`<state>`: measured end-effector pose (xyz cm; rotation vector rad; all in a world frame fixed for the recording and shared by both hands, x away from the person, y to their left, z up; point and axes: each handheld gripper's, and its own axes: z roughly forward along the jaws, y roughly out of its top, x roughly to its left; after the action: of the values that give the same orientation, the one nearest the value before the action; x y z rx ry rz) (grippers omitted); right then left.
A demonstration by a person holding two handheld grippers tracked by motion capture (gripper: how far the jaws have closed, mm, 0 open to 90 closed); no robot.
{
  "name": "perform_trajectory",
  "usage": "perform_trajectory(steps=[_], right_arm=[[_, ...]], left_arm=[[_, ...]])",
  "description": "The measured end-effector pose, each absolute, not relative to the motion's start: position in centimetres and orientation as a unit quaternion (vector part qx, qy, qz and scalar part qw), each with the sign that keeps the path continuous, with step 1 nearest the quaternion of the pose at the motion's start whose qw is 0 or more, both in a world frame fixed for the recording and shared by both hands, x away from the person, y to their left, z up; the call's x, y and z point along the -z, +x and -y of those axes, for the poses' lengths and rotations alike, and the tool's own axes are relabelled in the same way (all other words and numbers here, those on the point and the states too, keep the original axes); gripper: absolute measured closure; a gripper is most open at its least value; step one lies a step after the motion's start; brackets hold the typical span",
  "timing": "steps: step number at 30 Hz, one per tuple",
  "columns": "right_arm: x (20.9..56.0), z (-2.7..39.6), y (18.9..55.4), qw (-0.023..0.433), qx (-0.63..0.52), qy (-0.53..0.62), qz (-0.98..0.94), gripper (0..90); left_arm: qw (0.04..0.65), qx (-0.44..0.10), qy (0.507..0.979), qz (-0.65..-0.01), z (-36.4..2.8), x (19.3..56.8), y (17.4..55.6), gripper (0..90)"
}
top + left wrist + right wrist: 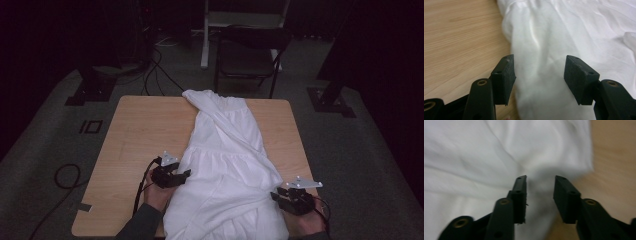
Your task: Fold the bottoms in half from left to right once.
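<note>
The white garment (227, 170) lies crumpled lengthwise down the table (135, 135), from far edge to near edge, unfolded, with the left gripper (184, 174) wide apart and the right gripper (276, 196) half-spread at its sides, neither gripping cloth, so the folding looks barely begun.

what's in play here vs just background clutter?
In play:
- white garment spread along the table
- left gripper, jaws open at the garment's left edge
- right gripper, jaws open at its right edge, nothing clamped

Background:
- black chair behind the table
- cables on the floor
- black stand bases on either side
</note>
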<state>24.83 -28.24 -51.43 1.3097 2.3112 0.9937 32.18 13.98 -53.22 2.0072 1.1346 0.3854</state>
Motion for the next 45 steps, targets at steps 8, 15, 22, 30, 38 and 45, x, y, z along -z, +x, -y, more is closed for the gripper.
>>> perform_trajectory(steps=[8, 15, 22, 30, 38, 45], right_arm=[[52.1, 20.0, 29.5, 0.136, -0.353, 0.374, -0.847, 47.5], [54.0, 19.2, 28.7, 0.093, -0.314, 0.359, -0.874, 83.5], [52.8, 24.8, 23.6, 0.089, -0.308, 0.39, -0.863, 89.1], [51.6, 31.6, 19.5, 0.074, -0.266, 0.433, -0.858, 78.3], [49.9, 30.5, 22.2, 0.137, -0.362, 0.432, -0.815, 58.6], [49.7, 26.6, 30.2, 0.215, -0.372, 0.415, -0.802, 52.3]], left_arm=[[0.388, -0.143, 0.8, -0.435, -13.2, 53.6, 32.1, 42.0], [0.384, -0.138, 0.802, -0.435, -13.2, 54.0, 32.1, 42.0], [0.383, -0.138, 0.804, -0.434, -12.9, 54.1, 32.1, 42.0], [0.381, -0.139, 0.805, -0.434, -12.7, 54.0, 32.1, 41.9], [0.385, -0.139, 0.807, -0.425, -11.9, 53.7, 31.9, 41.4], [0.386, -0.152, 0.808, -0.42, -11.5, 52.6, 33.2, 41.4]])
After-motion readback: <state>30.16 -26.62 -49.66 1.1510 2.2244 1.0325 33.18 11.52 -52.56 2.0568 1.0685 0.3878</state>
